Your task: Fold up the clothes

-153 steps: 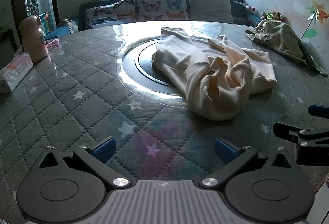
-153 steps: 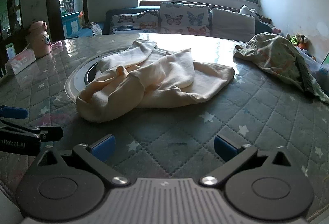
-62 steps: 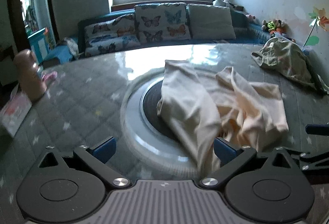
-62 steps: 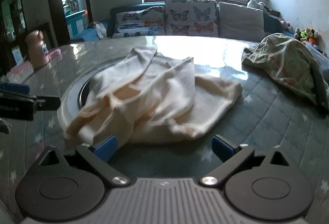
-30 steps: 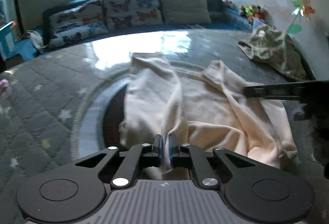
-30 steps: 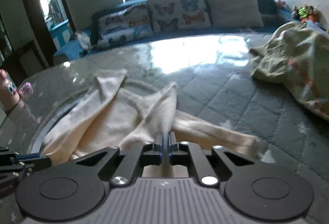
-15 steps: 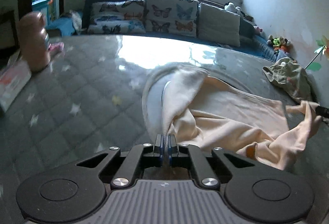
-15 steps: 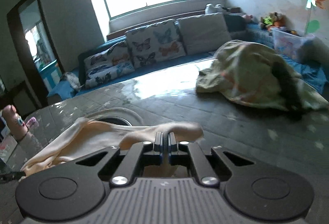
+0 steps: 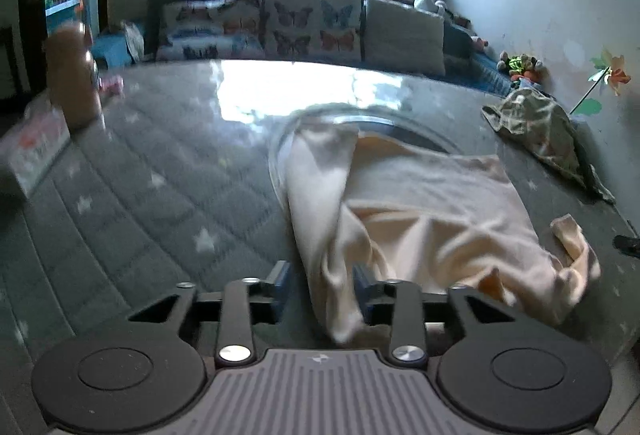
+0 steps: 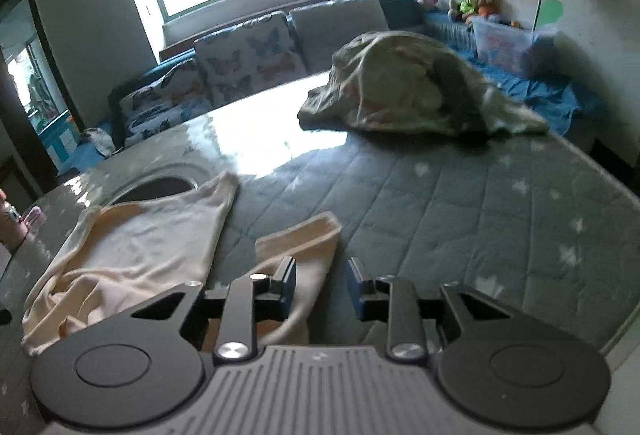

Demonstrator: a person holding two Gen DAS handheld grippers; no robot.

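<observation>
A cream garment lies spread on the quilted star-pattern table, partly over the round glass turntable. My left gripper is open, and a fold of the cream cloth hangs loose between its jaws. In the right wrist view the same garment lies to the left, with one sleeve end by the gripper. My right gripper is open, with that sleeve lying under and beside its left finger.
A green patterned garment is heaped at the table's far right, also in the left wrist view. A pink bottle and a tissue box stand at the table's left. A sofa with butterfly cushions lies behind.
Both grippers were shut on the cream garment half a second ago and have opened, letting the cloth drop onto the table, more spread out than before.
</observation>
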